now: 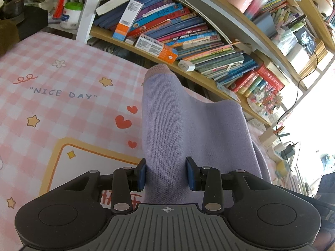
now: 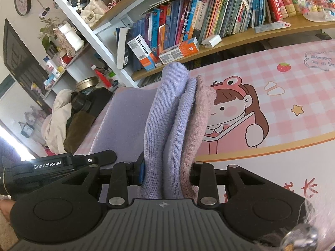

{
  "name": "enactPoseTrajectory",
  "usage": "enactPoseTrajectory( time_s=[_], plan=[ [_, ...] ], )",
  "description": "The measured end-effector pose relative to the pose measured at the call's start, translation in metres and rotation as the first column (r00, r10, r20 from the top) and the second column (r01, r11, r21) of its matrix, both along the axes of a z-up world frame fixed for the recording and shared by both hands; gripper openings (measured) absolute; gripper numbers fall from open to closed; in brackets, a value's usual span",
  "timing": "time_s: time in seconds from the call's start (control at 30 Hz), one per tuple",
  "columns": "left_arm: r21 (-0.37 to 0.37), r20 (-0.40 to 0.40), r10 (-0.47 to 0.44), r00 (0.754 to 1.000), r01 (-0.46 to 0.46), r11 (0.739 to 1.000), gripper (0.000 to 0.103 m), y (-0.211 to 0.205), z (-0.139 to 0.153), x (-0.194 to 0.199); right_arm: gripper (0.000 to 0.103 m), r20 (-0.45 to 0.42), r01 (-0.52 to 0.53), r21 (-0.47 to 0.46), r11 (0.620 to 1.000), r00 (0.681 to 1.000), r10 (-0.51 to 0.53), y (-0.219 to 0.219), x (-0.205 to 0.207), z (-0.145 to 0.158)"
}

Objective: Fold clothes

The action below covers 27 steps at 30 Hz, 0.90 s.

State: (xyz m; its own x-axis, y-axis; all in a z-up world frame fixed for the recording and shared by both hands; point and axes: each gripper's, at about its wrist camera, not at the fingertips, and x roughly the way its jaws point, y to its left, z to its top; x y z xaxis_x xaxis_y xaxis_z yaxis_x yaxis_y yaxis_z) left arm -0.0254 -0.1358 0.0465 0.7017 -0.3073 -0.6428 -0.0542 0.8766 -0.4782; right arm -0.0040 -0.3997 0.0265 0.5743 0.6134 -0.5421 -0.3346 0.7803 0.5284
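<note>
Left tongs [image 1: 166,172]: the blue pads sit either side of a ridge of lilac knit, the sweater [image 1: 188,129]. Whether the pads press the cloth or only flank it cannot be told; a narrow gap shows at each pad.

Right tongs [image 2: 167,172]: clamped on a thick bunch of the same sweater, lilac layers and a pink band [image 2: 201,113] gathered together between the pads.

Ahead of both tongs the sweater rises clear of the desk [image 1: 52,79], held up between them. From the left tongs it runs forward to a pink-edged cuff [image 1: 157,71]; a flat lilac panel spreads to the right of that. From the right tongs several layers stand bunched, with a flat panel to the left of them.

Judgement on progress: the garment is in hand and doubled over on itself, so a fold looks under way. It is not lying flat as a finished bundle. How many folds it carries cannot be read.

Beyond the sweater: bookshelf [image 2: 209,39], crowded.
</note>
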Motion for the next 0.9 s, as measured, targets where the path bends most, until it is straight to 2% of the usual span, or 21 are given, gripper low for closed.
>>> enactPoseTrajectory(
  time_s=[0.17, 0.5, 0.9],
  plan=[
    [-0.009, 0.006, -0.012, 1.0, 0.012, 1.0, 0.036, 0.019, -0.001, 0.008, 0.029, 0.007, 0.012, -0.005, 1.0, 1.0, -0.012, 0.012, 0.001, 0.002],
    [-0.022, 0.01, -0.027, 1.0, 0.027, 0.999, 0.036, 0.083, -0.007, 0.04, 0.029, 0.016, 0.016, -0.015, 1.0, 1.0, -0.016, 0.075, 0.029, 0.005],
    [-0.022, 0.031, -0.021, 0.999, 0.021, 1.0, 0.036, 0.17, -0.023, 0.133, 0.029, 0.044, 0.008, -0.025, 1.0, 0.999, -0.006, 0.163, 0.124, -0.002]
  ],
)
